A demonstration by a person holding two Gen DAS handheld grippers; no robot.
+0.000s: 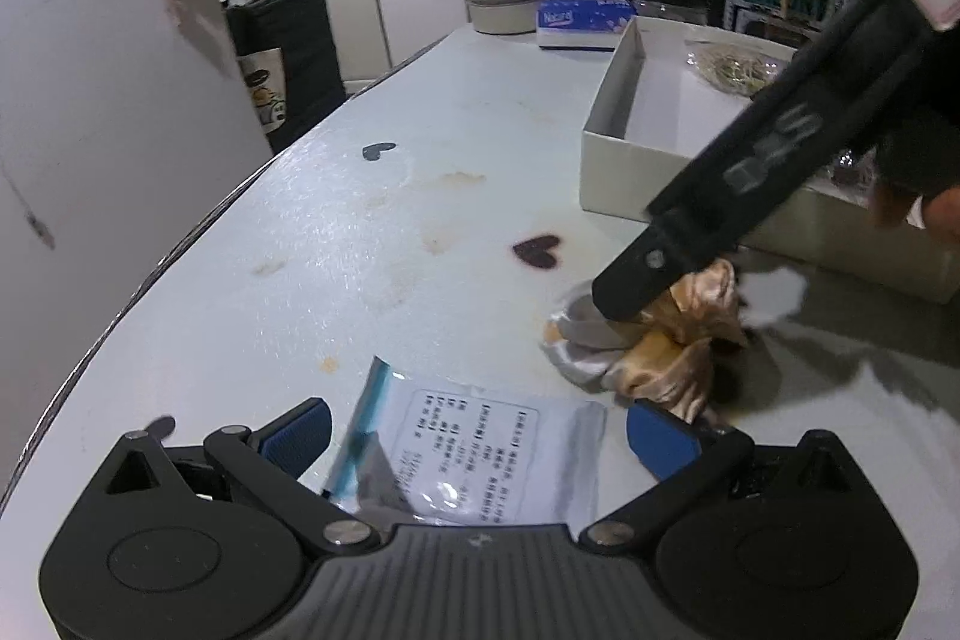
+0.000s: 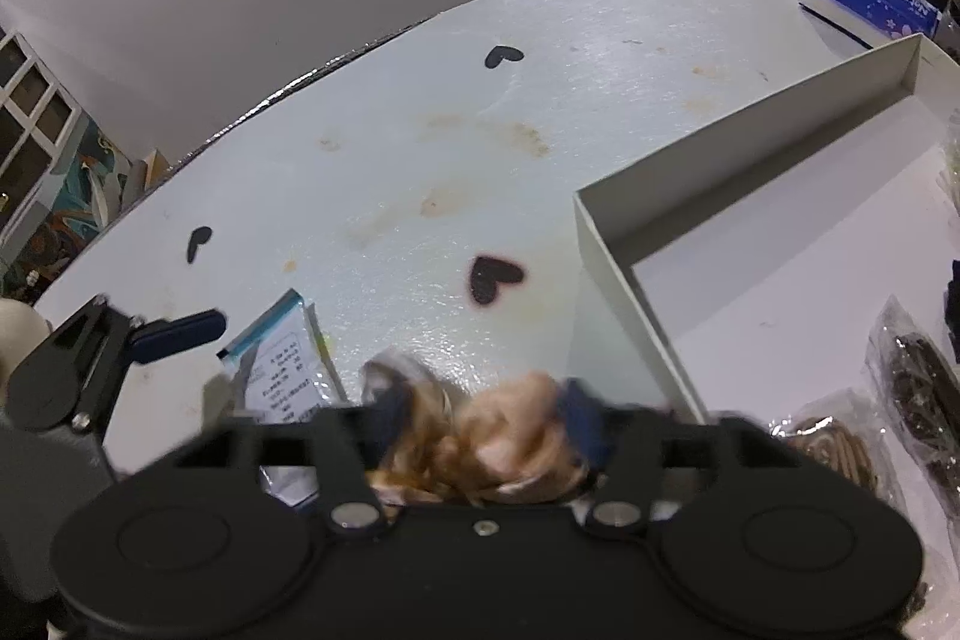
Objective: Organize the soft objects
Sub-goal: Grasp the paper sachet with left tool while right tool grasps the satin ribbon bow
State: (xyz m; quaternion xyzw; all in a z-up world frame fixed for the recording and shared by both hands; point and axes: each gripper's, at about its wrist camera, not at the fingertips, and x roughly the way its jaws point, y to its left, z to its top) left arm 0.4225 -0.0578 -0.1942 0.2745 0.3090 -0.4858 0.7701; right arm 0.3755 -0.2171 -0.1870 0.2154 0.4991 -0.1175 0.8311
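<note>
Left wrist view, left gripper (image 1: 477, 436): low centre of frame, blue pads spread wide, gripping nothing; flat printed plastic packet (image 1: 474, 454) lying on the table (image 1: 336, 244) between them.
Left wrist view, satin scrunchie (image 1: 666, 334): lower right, tan and silver, bunched on the table, pinned under the black right gripper (image 1: 636, 289) slanting down from upper right.
Left wrist view, white box (image 1: 612, 160): right of centre, open-topped, just behind the scrunchie.
Right wrist view, right gripper (image 2: 480, 430): low centre, blurred, narrowed around the scrunchie (image 2: 480, 448); looks held, grip not certain.
Right wrist view, box (image 2: 624, 280): right half, near corner beside the pads.
Advice: squeeze on the thick folds, lift straight up above the box wall, release well inside; keep clear of the wide left pads.
</note>
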